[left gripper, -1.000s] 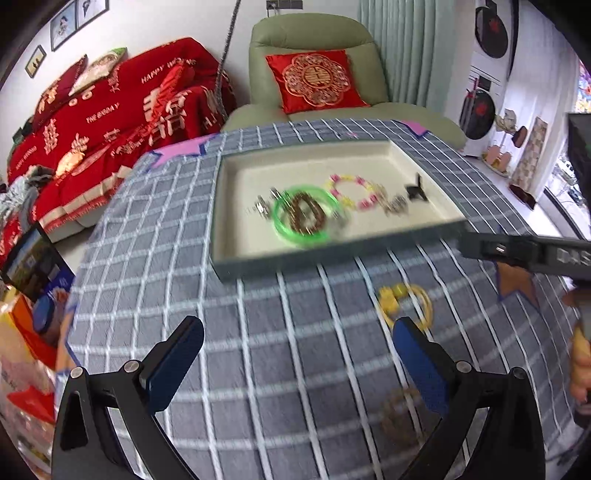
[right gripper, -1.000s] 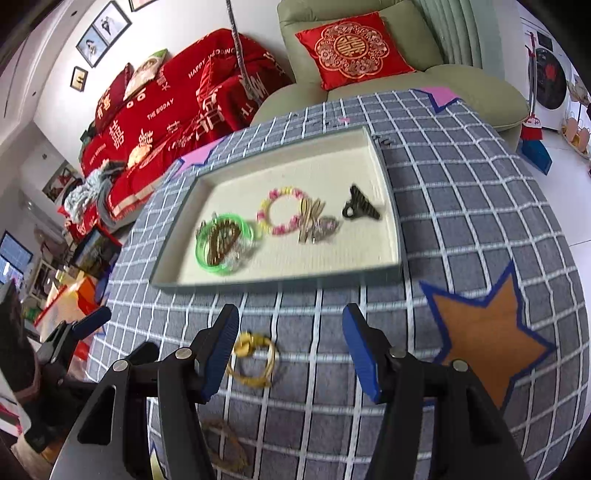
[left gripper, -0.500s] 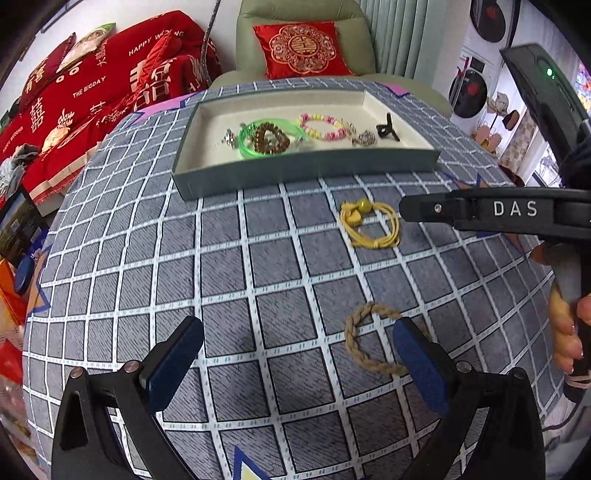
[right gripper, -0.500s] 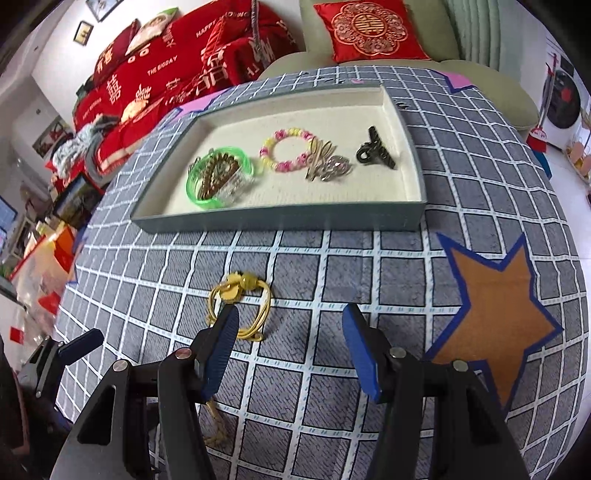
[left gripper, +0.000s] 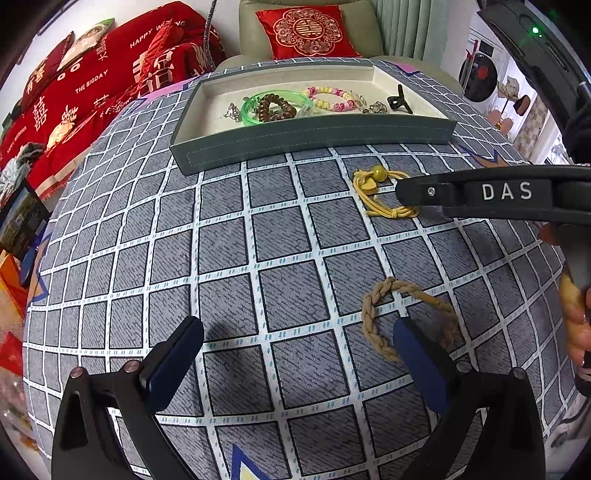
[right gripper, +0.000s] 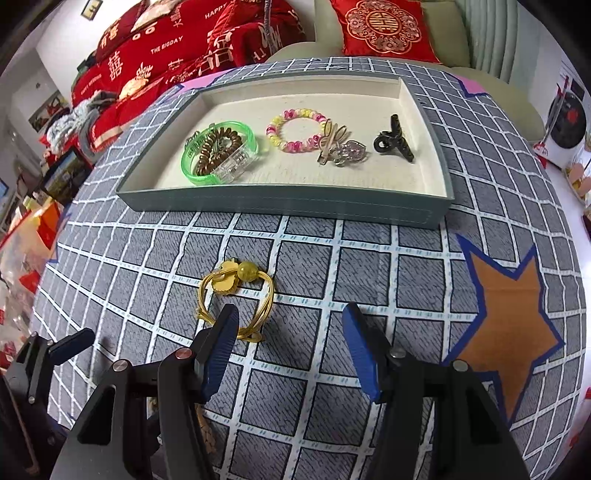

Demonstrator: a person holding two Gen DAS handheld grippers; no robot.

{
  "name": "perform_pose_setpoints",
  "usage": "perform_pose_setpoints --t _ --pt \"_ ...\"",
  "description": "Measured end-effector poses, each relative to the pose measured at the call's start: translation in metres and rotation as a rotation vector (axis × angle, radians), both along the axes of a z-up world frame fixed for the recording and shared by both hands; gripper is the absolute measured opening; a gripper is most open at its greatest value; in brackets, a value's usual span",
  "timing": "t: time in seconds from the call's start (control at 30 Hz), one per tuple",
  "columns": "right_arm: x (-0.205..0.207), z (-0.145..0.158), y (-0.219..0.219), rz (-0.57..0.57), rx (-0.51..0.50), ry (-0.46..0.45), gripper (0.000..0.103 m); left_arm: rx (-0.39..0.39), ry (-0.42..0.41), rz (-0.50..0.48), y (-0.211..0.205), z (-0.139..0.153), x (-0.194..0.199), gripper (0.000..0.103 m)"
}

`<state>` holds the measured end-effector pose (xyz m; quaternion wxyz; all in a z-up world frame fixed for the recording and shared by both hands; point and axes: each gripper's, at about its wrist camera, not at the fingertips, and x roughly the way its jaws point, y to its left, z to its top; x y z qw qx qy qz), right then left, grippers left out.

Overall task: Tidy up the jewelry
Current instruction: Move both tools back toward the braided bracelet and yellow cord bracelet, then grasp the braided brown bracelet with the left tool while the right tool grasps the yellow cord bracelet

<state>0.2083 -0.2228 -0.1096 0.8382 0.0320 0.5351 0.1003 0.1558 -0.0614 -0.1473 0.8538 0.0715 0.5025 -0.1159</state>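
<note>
A grey tray (left gripper: 314, 136) (right gripper: 284, 205) holds a green bangle (right gripper: 195, 173), a brown coil tie (right gripper: 216, 146), a pink-yellow bead bracelet (right gripper: 295, 129), clips and a black claw clip (right gripper: 393, 142). A yellow cord hair tie (right gripper: 236, 295) (left gripper: 376, 192) lies on the cloth before the tray. My right gripper (right gripper: 290, 347) is open, its left finger over the tie's near edge. A tan braided bracelet (left gripper: 384, 317) lies by the right finger of my open, empty left gripper (left gripper: 295, 362).
The table has a grey checked cloth (left gripper: 258, 258) with an orange star patch (right gripper: 506, 317). A red-covered sofa (left gripper: 92, 92) and a green armchair with a red cushion (left gripper: 306, 29) stand behind it. My right gripper's body crosses the left wrist view (left gripper: 498, 195).
Both grippers have drawn back and lower toward the near part of the table. The right gripper has closed in on the yellow tie; the braided bracelet came into the left view.
</note>
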Motion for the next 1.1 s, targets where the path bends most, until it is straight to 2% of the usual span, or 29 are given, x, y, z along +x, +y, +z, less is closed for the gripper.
perform_pose_setpoints --t 0.27,0.57,0.63,0.67,0.73,0.77,0.87,0.93,1.03,1.1 --pt "0.001 0.000 0.008 0.018 -0.042 -0.014 0.062 -0.005 0.013 0.008 0.001 -0.002 0.001 0.103" --pt "0.004 -0.003 0.029 0.075 -0.167 -0.049 0.061 -0.018 0.012 0.000 -0.001 -0.003 0.003 0.103" --pt "0.003 -0.003 0.031 0.087 -0.164 -0.051 0.056 -0.029 0.014 -0.008 -0.002 -0.003 0.003 0.103" --pt "0.002 -0.002 0.032 0.097 -0.161 -0.052 0.049 -0.029 0.011 -0.012 -0.002 -0.003 0.003 0.103" --pt "0.001 -0.001 0.037 0.124 -0.165 -0.052 0.036 -0.031 0.004 -0.035 -0.006 0.000 0.000 0.096" --pt "0.000 0.000 0.041 0.136 -0.166 -0.051 0.026 -0.031 0.002 -0.046 -0.008 0.001 -0.001 0.089" --pt "-0.002 0.001 0.049 0.158 -0.178 -0.051 0.009 -0.029 -0.003 -0.083 -0.016 0.005 -0.005 0.073" --pt "-0.004 0.001 0.051 0.151 -0.193 -0.059 0.005 -0.031 -0.003 -0.106 -0.021 0.007 -0.007 0.064" --pt "-0.007 0.004 0.044 0.128 -0.161 -0.060 0.004 -0.039 0.000 -0.136 -0.026 0.009 -0.008 0.046" --pt "-0.008 0.009 0.037 0.110 -0.142 -0.068 0.004 -0.045 0.000 -0.148 -0.028 0.010 -0.009 0.017"
